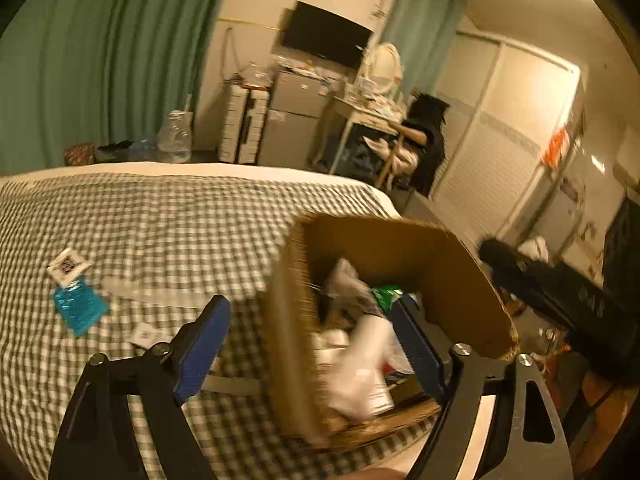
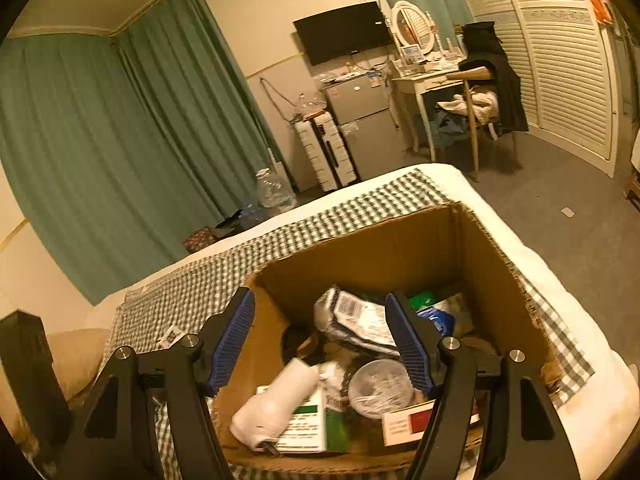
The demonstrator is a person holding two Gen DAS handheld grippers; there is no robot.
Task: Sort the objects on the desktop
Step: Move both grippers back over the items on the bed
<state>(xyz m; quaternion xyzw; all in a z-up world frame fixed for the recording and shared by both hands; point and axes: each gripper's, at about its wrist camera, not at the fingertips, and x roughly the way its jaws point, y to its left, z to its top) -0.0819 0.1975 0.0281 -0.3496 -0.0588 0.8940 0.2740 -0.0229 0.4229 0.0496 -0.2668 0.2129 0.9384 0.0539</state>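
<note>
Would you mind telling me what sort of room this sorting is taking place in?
Most likely a bedroom: a bed with a checked cover, a dressing table with an oval mirror, and louvred wardrobe doors.

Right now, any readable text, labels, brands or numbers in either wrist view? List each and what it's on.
None reads legibly.
QR card on the checked bedspread: a code pattern, no words.
Barcode label on the grey pouch in the cardboard box: too small.
White-and-green carton: print blurred.
Red-and-white box: lines blurred.
Blue packet: no legible print.
</note>
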